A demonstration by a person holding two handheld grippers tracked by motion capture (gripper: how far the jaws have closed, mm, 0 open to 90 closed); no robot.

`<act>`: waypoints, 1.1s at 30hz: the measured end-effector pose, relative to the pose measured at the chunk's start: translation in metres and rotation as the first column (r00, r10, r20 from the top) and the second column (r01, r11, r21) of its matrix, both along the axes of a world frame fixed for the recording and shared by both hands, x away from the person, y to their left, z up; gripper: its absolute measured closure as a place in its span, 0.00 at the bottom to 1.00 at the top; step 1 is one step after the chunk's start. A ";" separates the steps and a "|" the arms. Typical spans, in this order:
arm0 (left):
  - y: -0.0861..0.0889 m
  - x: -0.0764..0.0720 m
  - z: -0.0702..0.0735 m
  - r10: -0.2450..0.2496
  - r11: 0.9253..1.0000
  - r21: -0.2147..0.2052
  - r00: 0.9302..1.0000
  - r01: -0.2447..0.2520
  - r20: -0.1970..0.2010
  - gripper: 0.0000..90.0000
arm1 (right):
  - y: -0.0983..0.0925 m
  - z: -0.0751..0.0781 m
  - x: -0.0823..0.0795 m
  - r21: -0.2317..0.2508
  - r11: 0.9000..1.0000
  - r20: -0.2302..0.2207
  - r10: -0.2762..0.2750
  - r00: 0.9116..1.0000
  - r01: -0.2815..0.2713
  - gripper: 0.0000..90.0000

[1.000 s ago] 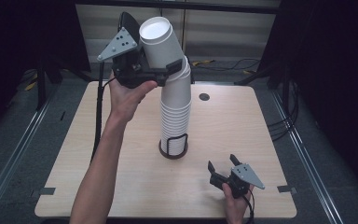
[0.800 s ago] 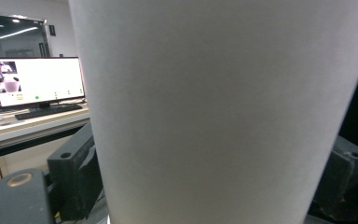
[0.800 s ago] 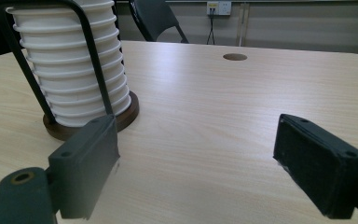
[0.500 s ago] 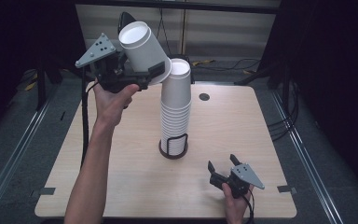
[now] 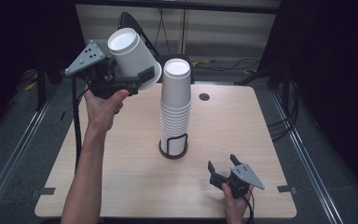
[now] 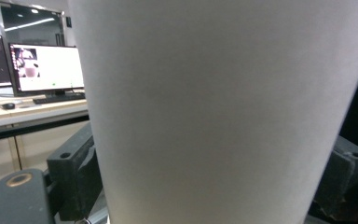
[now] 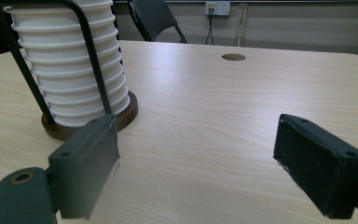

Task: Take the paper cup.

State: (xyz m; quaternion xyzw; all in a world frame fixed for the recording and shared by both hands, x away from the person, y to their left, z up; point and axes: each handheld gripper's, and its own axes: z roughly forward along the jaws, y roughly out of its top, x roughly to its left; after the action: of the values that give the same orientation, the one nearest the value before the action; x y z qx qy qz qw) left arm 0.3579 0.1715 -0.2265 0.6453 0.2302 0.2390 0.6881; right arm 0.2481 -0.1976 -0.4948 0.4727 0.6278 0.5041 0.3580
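Carried farther left of the cup stack (image 5: 175,109): paper cup (image 5: 133,58), clamped mid-wall by left hand-held gripper (image 5: 131,83). Light, crushable. Right hand-held gripper (image 5: 223,170) open, empty.

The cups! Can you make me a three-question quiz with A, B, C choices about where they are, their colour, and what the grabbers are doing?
1. Where does the stack of cups stand?
A. in a dark round holder
B. on the floor
C. on a chair

2. What colour is the lifted cup?
A. red
B. white
C. blue

3. How is the right gripper?
A. shut on a cup
B. open, holding nothing
C. shut on a spoon

Answers: 1 A, wire holder around its base; 2 B, plain white in the left gripper; 3 B, jaws stand apart over the table.
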 end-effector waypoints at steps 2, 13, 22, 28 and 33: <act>0.001 -0.003 -0.003 -0.003 1.000 0.004 1.000 0.003 0.001 0.14 | 0.000 0.000 0.000 -0.001 1.000 0.001 -0.001 1.000 0.001 0.15; 0.002 -0.009 -0.028 0.008 0.999 0.043 0.999 -0.006 -0.051 0.14 | 0.000 0.000 -0.001 -0.003 1.000 0.007 -0.001 1.000 0.001 0.15; -0.004 -0.024 -0.055 0.016 0.995 0.095 0.997 -0.008 -0.079 0.14 | 0.001 0.000 -0.001 -0.006 1.000 0.009 0.002 1.000 -0.001 0.15; -0.005 -0.030 -0.067 -0.016 0.996 0.082 0.993 0.026 -0.119 0.14 | 0.008 0.000 -0.002 -0.054 0.997 -0.003 0.048 0.999 -0.048 0.15; -0.011 -0.036 -0.079 -0.042 0.994 0.093 0.986 0.057 -0.160 0.14 | 0.015 0.000 -0.002 -0.081 0.993 -0.016 0.084 0.996 -0.085 0.15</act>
State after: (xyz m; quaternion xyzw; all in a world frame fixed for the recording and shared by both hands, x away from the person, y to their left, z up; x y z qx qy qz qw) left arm 0.3224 0.1607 -0.3052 0.7004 0.2559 0.1809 0.6412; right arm 0.2462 -0.1829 -0.4943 0.4338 0.6696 0.4897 0.3516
